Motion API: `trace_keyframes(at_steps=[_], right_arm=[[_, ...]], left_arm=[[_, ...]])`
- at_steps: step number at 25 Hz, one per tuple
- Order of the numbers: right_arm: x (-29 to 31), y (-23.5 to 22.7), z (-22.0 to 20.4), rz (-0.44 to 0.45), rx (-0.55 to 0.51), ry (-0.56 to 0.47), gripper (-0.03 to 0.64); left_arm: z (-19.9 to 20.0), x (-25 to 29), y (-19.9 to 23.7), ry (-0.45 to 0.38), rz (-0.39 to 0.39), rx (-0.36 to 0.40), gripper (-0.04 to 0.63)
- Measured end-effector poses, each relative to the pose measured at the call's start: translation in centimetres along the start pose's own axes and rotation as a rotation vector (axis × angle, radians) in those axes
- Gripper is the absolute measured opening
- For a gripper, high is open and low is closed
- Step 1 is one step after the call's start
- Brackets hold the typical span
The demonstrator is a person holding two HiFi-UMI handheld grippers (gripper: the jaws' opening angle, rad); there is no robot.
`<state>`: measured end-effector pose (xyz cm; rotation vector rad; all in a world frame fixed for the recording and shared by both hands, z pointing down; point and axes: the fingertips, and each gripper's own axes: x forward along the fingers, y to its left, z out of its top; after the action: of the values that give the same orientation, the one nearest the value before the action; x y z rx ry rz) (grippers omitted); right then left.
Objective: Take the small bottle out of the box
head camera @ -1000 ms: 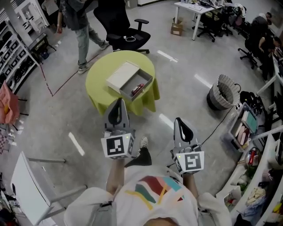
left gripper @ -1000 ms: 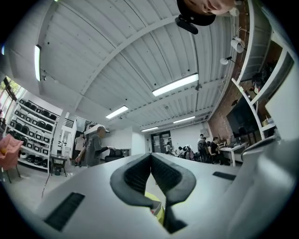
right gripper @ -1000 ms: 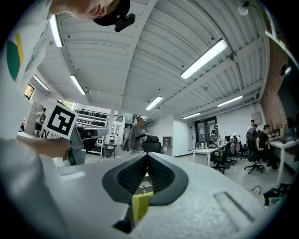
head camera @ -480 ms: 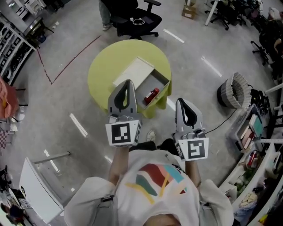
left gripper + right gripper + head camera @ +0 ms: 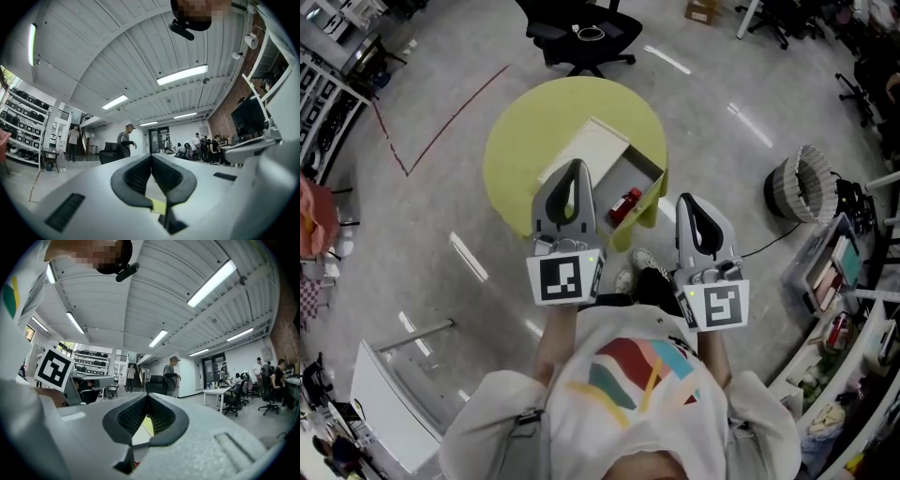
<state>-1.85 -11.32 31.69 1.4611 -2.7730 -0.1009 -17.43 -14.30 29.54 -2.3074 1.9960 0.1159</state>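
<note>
A small red bottle (image 5: 623, 205) lies in the open grey-walled box (image 5: 645, 170), whose white lid (image 5: 582, 156) is swung out to the left. The box sits on a round yellow-green table (image 5: 520, 141). In the head view my left gripper (image 5: 575, 166) is held level over the table's near edge, its tip just left of the box, jaws shut on nothing (image 5: 151, 157). My right gripper (image 5: 693, 200) hangs to the right of the table, off its edge, with its jaws meeting at the tip (image 5: 148, 396) and nothing between them. A sliver of red shows low between the right jaws.
A black office chair (image 5: 581, 33) stands just beyond the table. A wicker bin (image 5: 804, 192) is on the floor at the right, cluttered shelving along the right edge, racks at the far left. A person in a cap (image 5: 126, 141) stands across the room by the chair.
The table and box have drawn much closer beneath both grippers, which moved forward together. The left gripper's tip now overlaps the table edge. The walking person at top left is gone from the head view.
</note>
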Motion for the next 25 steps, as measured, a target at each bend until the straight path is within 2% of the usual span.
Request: trace_keyframes(at_steps=[8, 12, 21, 25], right_arm=[[2.5, -0.9, -0.6, 0.049, 0.007, 0.008, 0.003], [3.4, -1.4, -0.8, 0.071, 0.002, 0.012, 0.002], [5.1, -3.6, -0.2, 0.06, 0.002, -0.015, 0.002], [5.4, -4.8, -0.1, 0.043, -0.003, -0.014, 0.002]], left_arm=[[0.4, 2.2, -0.4, -0.01, 0.004, 0.014, 0.014], [-0.4, 3.4, -0.5, 0.016, 0.018, 0.017, 0.014], [0.4, 6.5, -0.8, -0.014, -0.001, 0.04, 0.015], [-0.1, 7.9, -1.0, 0.018, -0.015, 0.044, 0.015]])
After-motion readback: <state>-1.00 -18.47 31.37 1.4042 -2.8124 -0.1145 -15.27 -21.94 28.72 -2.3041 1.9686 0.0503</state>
